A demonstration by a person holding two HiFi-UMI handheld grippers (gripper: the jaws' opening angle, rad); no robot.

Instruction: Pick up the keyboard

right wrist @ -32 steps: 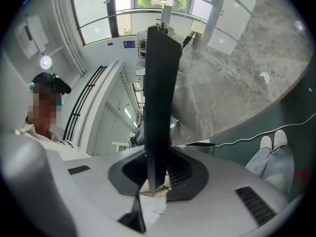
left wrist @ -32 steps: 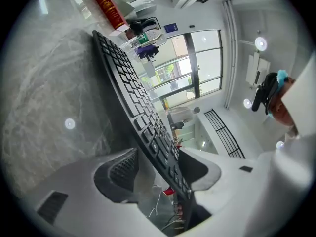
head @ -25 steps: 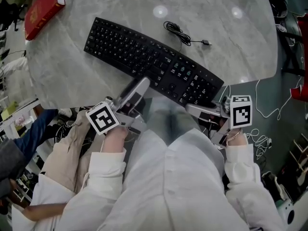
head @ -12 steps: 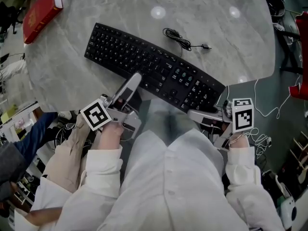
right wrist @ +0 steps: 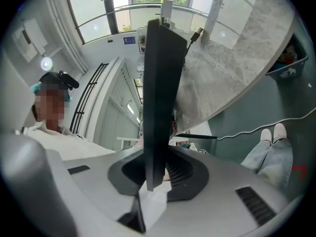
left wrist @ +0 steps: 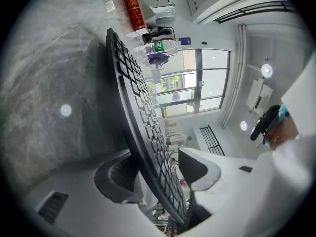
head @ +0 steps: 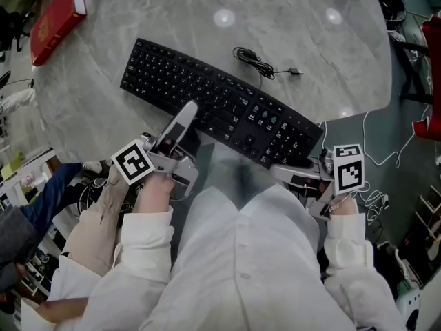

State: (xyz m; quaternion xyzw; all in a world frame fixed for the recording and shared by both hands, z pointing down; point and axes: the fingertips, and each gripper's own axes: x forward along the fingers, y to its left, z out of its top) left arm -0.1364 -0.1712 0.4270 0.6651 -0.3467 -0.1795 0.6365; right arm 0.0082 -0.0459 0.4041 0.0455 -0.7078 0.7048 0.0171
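The black keyboard lies slantwise on the marble table, its right end near the table's front edge. My left gripper reaches over the middle of its near edge. In the left gripper view the keyboard runs edge-on between the jaws of the left gripper, which is open, with a gap on the key side. My right gripper holds the near right corner. In the right gripper view the keyboard stands between the pads of the right gripper, which is shut on it.
A red book lies at the table's far left. The coiled cable with its plug rests behind the keyboard. Loose white cables lie on the floor at right. Another person's blue sleeve shows at left.
My left gripper has slid left and forward, from beside the keyboard's near edge to astride it. The right gripper has kept its hold at the right corner.
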